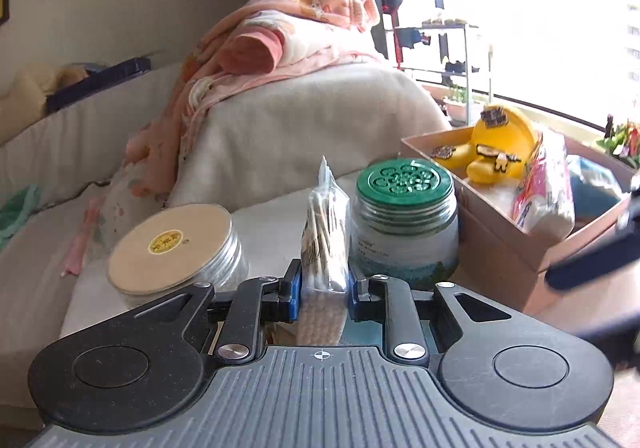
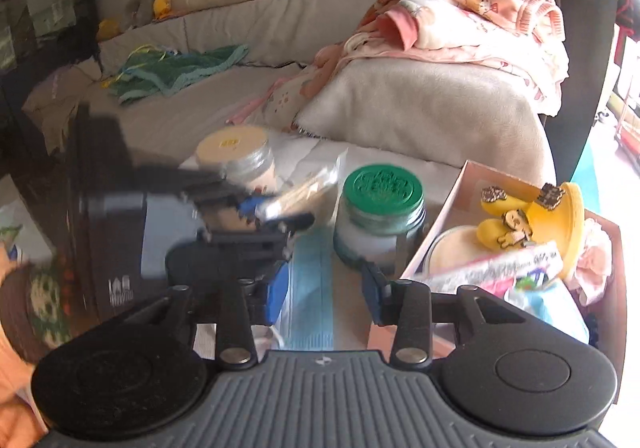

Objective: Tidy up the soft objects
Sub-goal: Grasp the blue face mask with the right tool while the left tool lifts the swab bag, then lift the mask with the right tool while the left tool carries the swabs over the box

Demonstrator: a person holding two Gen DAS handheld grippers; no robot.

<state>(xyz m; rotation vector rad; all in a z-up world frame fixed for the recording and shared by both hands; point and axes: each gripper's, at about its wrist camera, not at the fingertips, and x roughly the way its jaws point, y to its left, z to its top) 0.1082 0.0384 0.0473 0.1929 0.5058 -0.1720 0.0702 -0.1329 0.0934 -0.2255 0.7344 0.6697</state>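
The left gripper (image 1: 322,290) pinches a clear packet of cotton swabs (image 1: 325,238) upright between the tan-lidded jar (image 1: 176,248) and green-lidded jar (image 1: 404,224); lifting straight up should clear both before swinging to the cardboard box (image 1: 516,248). The right gripper (image 2: 326,290), angled downward, hangs parted and empty above a blue face mask (image 2: 310,280).

We can read almost no text. Round yellow sticker (image 1: 165,241) on the beige jar lid (image 1: 170,246), left of centre: characters too small. Green-lidded jar (image 1: 404,224), centre: label print illegible. Pink-white packet (image 2: 492,272), lower right: blurred lettering. Dark box (image 2: 116,248), lower left: white logo mark (image 2: 120,290), unreadable.
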